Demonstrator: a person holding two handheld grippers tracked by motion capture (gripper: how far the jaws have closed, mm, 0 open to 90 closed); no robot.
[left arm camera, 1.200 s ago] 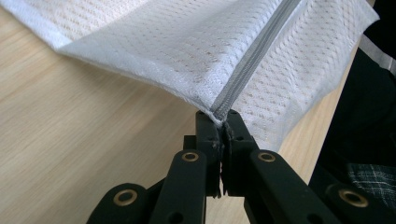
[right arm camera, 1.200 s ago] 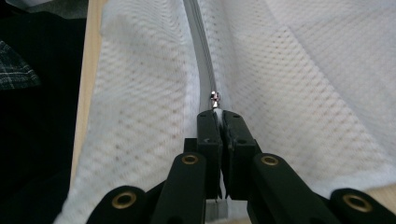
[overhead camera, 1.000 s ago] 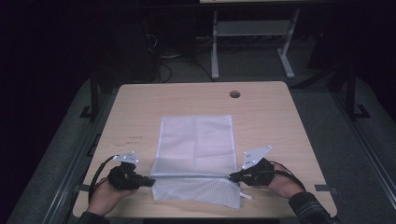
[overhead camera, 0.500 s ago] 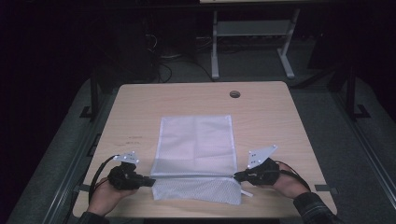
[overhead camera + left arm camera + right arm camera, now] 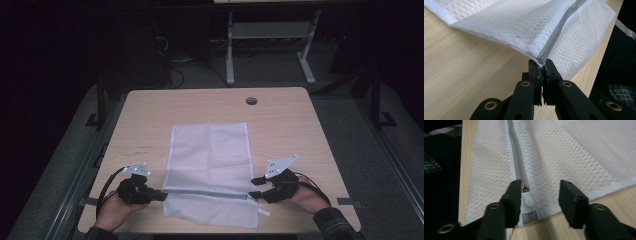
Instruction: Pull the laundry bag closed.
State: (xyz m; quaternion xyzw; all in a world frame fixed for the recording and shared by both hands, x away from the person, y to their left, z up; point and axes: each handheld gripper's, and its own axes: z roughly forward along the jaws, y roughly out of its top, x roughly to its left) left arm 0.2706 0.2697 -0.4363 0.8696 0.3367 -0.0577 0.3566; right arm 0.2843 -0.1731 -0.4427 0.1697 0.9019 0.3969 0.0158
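The left claw [image 5: 543, 72] is clamped on the left end of the grey zipper [image 5: 556, 35] of a white mesh bag [image 5: 210, 165], the fabric being pinched tight between its two black jaws and lifted slightly off the worktop [image 5: 280, 125]. In the high view the left claw [image 5: 162, 196] is seen at the bag's near left edge, gripped by the left hand [image 5: 117, 210].

The right claw [image 5: 540, 195] is held apart, its jaws having just been opening; the white zipper pull [image 5: 529, 200] and the right end of the zipper [image 5: 517, 162] lie between the jaws, closer to the left one, and the pads appear not to press on them, though the blur makes contact with that jaw hard to judge. In the high view the right claw [image 5: 254, 188] is seen at the bag's near right edge, gripped by the right hand [image 5: 302, 197].

The bag is laid flat in the near middle of the worktop, its long side running away from the person. The zipper [image 5: 205, 192] is stretched from left to right between the two claws, with a strip of mesh lying nearer than it. A round hole [image 5: 251, 101] is seen in the worktop near its far edge.
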